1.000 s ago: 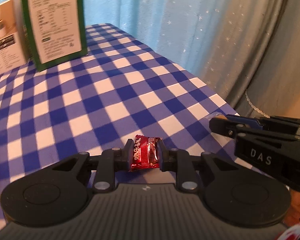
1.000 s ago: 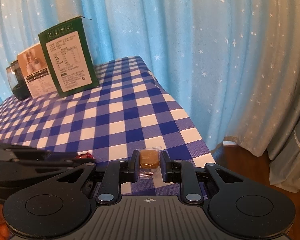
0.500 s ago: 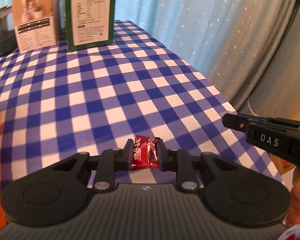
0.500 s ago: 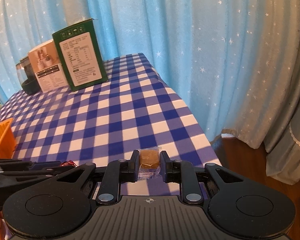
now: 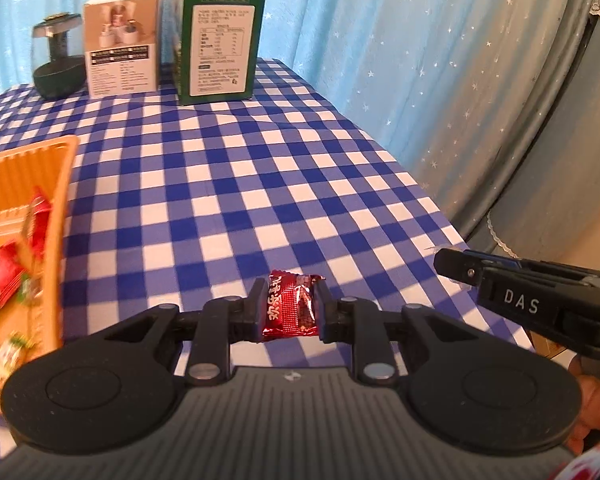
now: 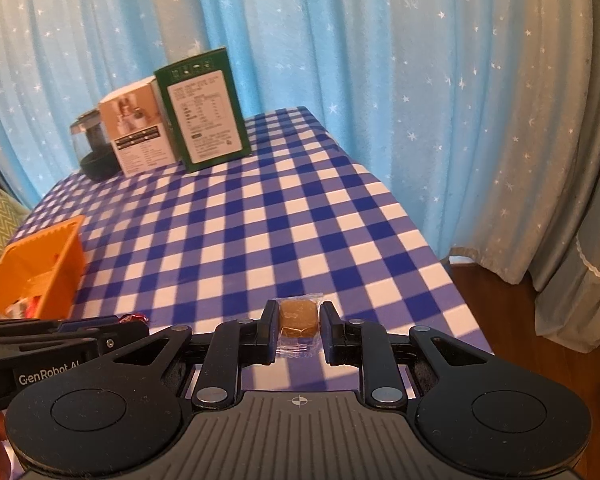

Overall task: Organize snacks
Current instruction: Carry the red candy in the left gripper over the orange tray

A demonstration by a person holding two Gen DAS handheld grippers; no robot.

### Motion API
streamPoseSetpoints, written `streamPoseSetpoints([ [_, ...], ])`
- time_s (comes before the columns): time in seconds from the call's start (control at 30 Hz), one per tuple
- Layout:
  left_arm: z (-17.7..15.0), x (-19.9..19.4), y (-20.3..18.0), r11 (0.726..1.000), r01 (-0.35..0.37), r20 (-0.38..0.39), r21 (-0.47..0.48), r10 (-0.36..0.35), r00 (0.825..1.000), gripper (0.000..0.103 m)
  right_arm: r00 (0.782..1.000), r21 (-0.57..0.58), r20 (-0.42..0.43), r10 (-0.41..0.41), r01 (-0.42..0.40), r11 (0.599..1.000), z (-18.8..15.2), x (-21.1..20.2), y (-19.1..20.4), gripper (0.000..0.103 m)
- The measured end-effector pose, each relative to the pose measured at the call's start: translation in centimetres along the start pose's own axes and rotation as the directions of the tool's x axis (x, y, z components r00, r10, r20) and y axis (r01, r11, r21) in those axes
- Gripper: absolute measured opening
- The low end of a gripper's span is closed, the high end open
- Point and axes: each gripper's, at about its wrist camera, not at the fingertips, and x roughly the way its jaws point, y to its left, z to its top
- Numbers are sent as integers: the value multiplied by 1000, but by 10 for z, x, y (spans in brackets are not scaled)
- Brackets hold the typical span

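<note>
My left gripper [image 5: 288, 307] is shut on a red foil-wrapped candy [image 5: 290, 305], held above the blue checked tablecloth [image 5: 228, 184]. My right gripper [image 6: 298, 322] is shut on a brown candy in a clear wrapper [image 6: 298, 318]. An orange basket [image 5: 62, 216] with several red and white wrapped snacks sits at the left of the left wrist view, and the same orange basket [image 6: 40, 268] shows at the left of the right wrist view. The right gripper [image 5: 443, 266] enters the left wrist view from the right. The left gripper [image 6: 134, 320] lies low at the left of the right wrist view.
A green box [image 5: 220, 42], a white box [image 5: 120, 46] and a dark jar [image 5: 58, 58] stand at the table's far end before a blue starred curtain [image 5: 379, 40]. The table's right edge [image 6: 431, 248] drops to a wooden floor [image 6: 495, 308].
Both grippers have risen and drawn back to the left with their candies still held. The orange basket has come into both views at the left.
</note>
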Motion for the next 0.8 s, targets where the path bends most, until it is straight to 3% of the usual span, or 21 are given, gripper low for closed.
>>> streamPoseSetpoints([
  [0.5, -42, -80, 20, 999, -44, 49, -32, 46, 998, 21, 999, -54, 10, 33, -32, 998, -30, -61, 42, 22],
  [0.8, -60, -124, 48, 994, -87, 77, -73, 93, 993, 21, 995, -112, 12, 104, -102, 989, -44, -77, 82, 22],
])
